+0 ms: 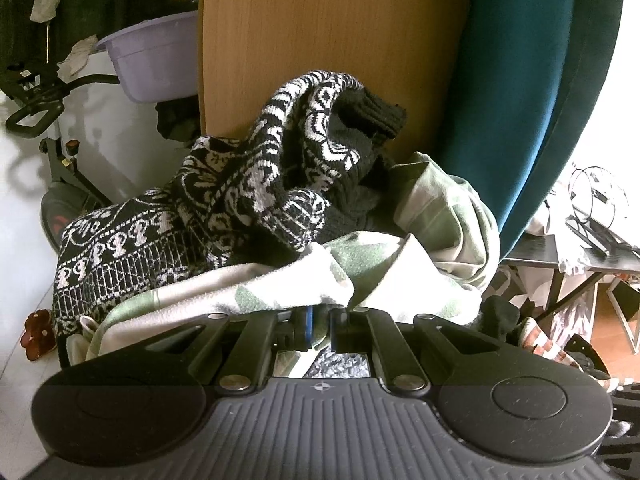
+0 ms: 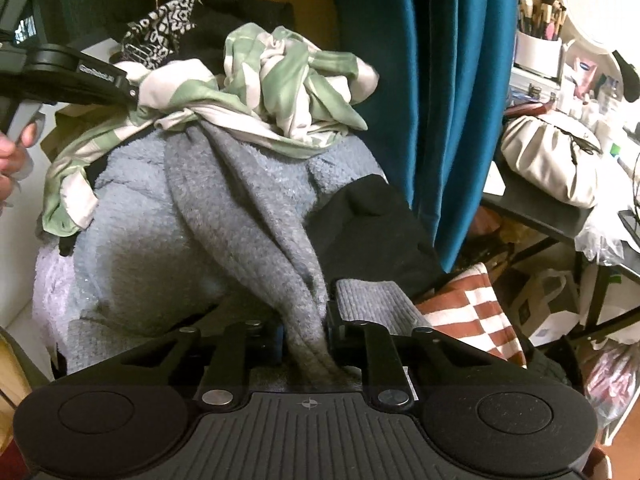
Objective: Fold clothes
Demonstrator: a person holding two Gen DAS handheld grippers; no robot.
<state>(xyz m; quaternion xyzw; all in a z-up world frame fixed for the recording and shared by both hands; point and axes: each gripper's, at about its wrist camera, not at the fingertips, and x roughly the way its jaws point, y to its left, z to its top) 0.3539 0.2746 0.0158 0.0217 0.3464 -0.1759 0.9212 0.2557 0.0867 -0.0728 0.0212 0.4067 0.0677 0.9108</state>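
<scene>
A heap of clothes fills both views. My left gripper (image 1: 320, 330) is shut on the edge of a green-and-white striped garment (image 1: 280, 284), which lies under a black-and-white patterned knit sweater (image 1: 224, 196). From the right wrist view, that left gripper (image 2: 134, 92) pinches the striped garment (image 2: 280, 80) at the top of the pile. My right gripper (image 2: 306, 334) is shut on a fold of a grey fleecy garment (image 2: 248, 216) that hangs down the front of the heap. A light blue fluffy piece (image 2: 132, 248) and a black garment (image 2: 372, 232) lie beside it.
A teal curtain (image 2: 420, 80) hangs right of the heap, in front of a wooden panel (image 1: 320, 32). A lilac basin (image 1: 152, 60) and an exercise bike (image 1: 48, 120) stand at the left. A cluttered dark table (image 2: 560, 216) with a white bag is at the right. A red-and-white checked cloth (image 2: 472, 312) lies low.
</scene>
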